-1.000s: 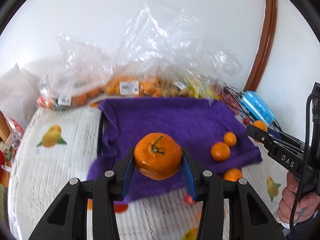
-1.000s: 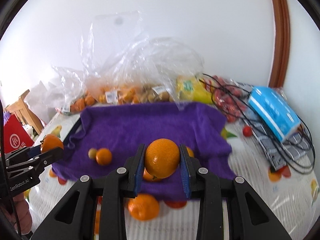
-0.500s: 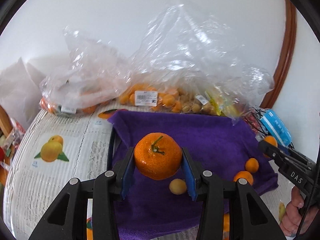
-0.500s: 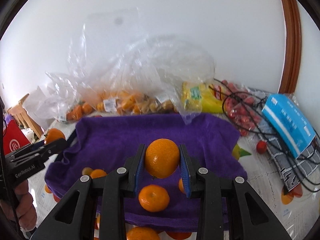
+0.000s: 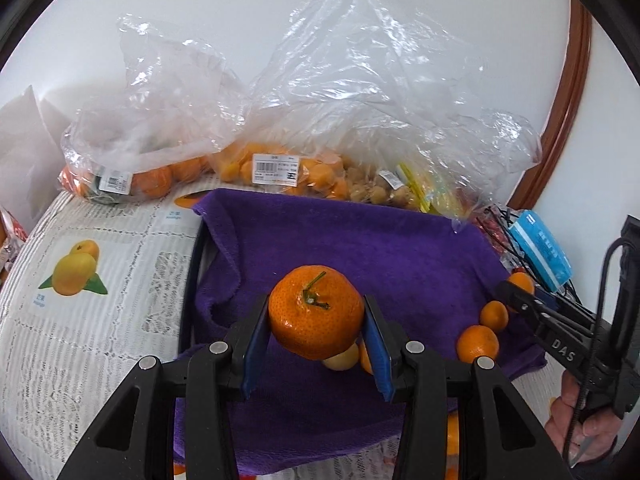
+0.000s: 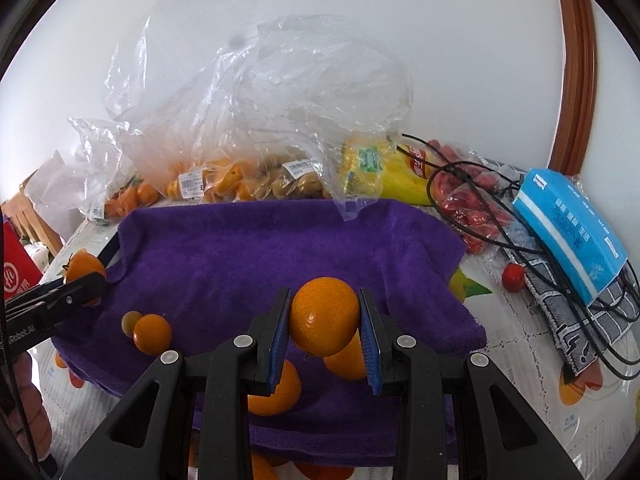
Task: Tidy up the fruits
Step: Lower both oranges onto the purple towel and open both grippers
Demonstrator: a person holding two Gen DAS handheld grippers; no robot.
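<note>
My left gripper (image 5: 316,318) is shut on a stemmed mandarin (image 5: 315,312) and holds it above the near part of the purple towel (image 5: 340,236). My right gripper (image 6: 325,322) is shut on a smooth orange (image 6: 324,314) above the towel's (image 6: 280,248) front middle. Loose small oranges lie on the towel: two at the right in the left wrist view (image 5: 478,343), one beside a pale yellow fruit (image 6: 129,321) at the left in the right wrist view (image 6: 152,334). Each gripper shows at the edge of the other's view.
Clear plastic bags of oranges (image 5: 280,168) and pale fruit line the wall behind the towel. A yellow packet (image 6: 372,172), red tomatoes (image 6: 468,208), black cables and a blue tissue pack (image 6: 568,224) lie at the right. A printed tablecloth (image 5: 80,280) covers the table.
Both grippers moved forward over the purple towel, each still holding its orange. The bags and wall look nearer, and the loose oranges have slid lower in both views.
</note>
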